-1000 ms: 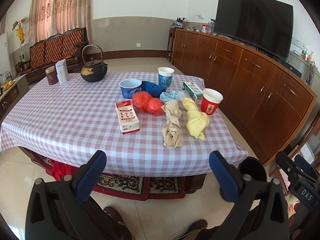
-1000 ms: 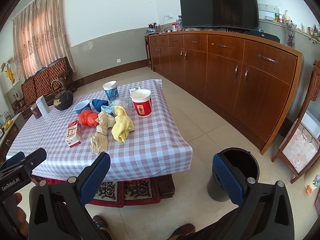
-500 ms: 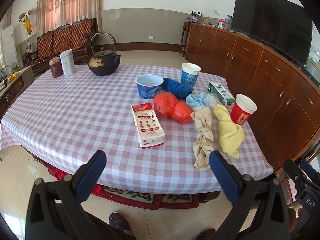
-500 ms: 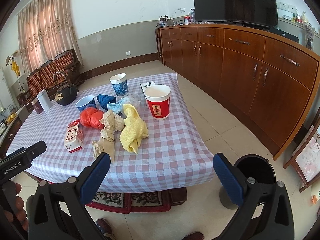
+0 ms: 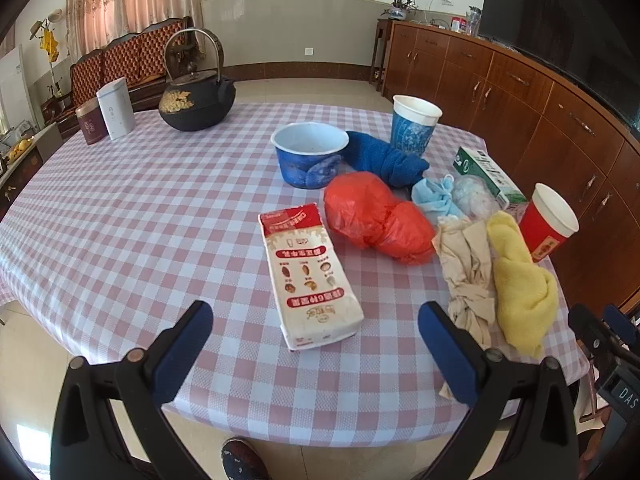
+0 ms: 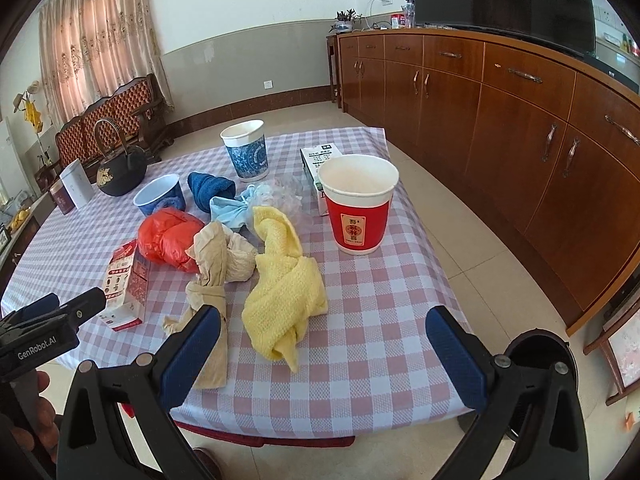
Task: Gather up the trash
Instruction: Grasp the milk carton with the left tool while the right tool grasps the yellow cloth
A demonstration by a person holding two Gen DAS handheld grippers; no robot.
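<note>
Trash lies in a cluster on the checked table (image 5: 120, 216): a white and red carton (image 5: 308, 276), a red plastic bag (image 5: 376, 220), a beige cloth (image 5: 468, 276), a yellow cloth (image 6: 288, 284), a red paper cup (image 6: 358, 204), a blue bowl (image 5: 308, 154), a blue cup (image 5: 414, 126), a blue towel (image 5: 384, 160) and a green carton (image 5: 486, 176). My left gripper (image 5: 316, 322) is open, just before the white carton. My right gripper (image 6: 324, 328) is open, over the yellow cloth's near end.
A black waste bin (image 6: 540, 356) stands on the floor right of the table. A black kettle (image 5: 196, 100) and two tins (image 5: 108, 114) sit at the table's far left. A long wooden sideboard (image 6: 520, 120) runs along the right.
Both grippers have moved forward toward the table; the trash now looms larger and closer. Both stay open and empty.
</note>
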